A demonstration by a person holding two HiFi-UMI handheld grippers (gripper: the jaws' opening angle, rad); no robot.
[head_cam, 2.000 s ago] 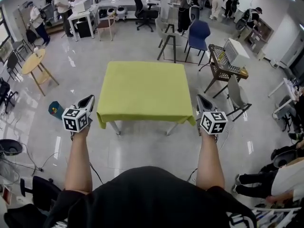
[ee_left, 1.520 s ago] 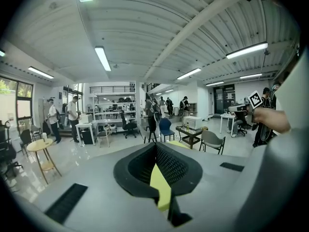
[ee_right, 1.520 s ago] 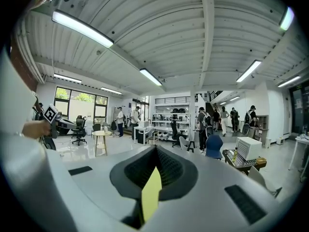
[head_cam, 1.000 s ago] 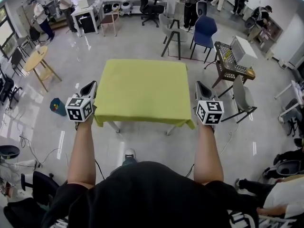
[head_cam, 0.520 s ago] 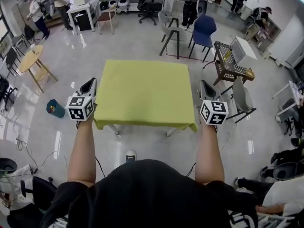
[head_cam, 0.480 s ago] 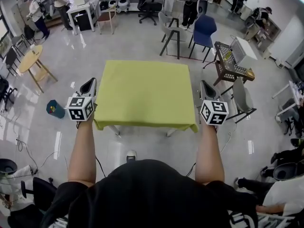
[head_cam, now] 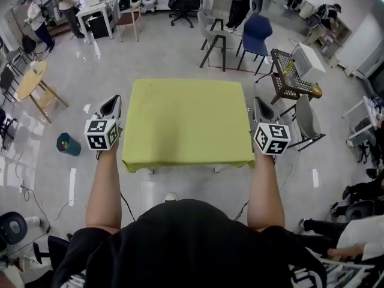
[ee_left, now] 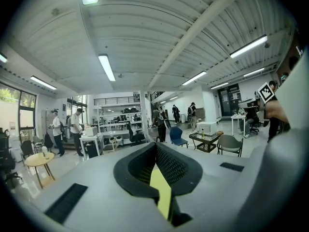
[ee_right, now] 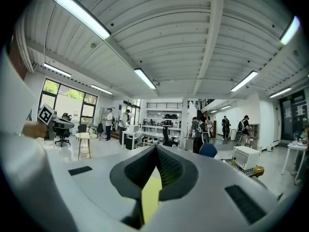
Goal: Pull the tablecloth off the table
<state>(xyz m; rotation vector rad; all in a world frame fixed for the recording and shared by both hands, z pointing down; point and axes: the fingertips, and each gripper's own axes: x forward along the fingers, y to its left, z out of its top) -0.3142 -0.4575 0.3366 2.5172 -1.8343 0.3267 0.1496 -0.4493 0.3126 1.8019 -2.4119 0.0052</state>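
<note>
A yellow-green tablecloth (head_cam: 187, 122) covers a square table in the middle of the head view, its front hem hanging over the near edge. My left gripper (head_cam: 111, 105) hovers just off the cloth's left side, near the front corner, shut and holding nothing. My right gripper (head_cam: 259, 106) hovers off the right side in the same way, also shut and empty. In the left gripper view the jaws (ee_left: 155, 146) meet at the tips, and in the right gripper view the jaws (ee_right: 157, 149) do too. Neither gripper touches the cloth.
A grey chair (head_cam: 305, 120) and a wire cart with a white box (head_cam: 292, 71) stand close to the table's right. A blue chair (head_cam: 254, 32) and a stool stand behind it. A teal bin (head_cam: 68, 144) and a round wooden table (head_cam: 31, 80) sit at left. People stand far back.
The person has stepped closer to the table. Both grippers have moved forward and now flank the cloth's sides near the front corners; both stay shut.
</note>
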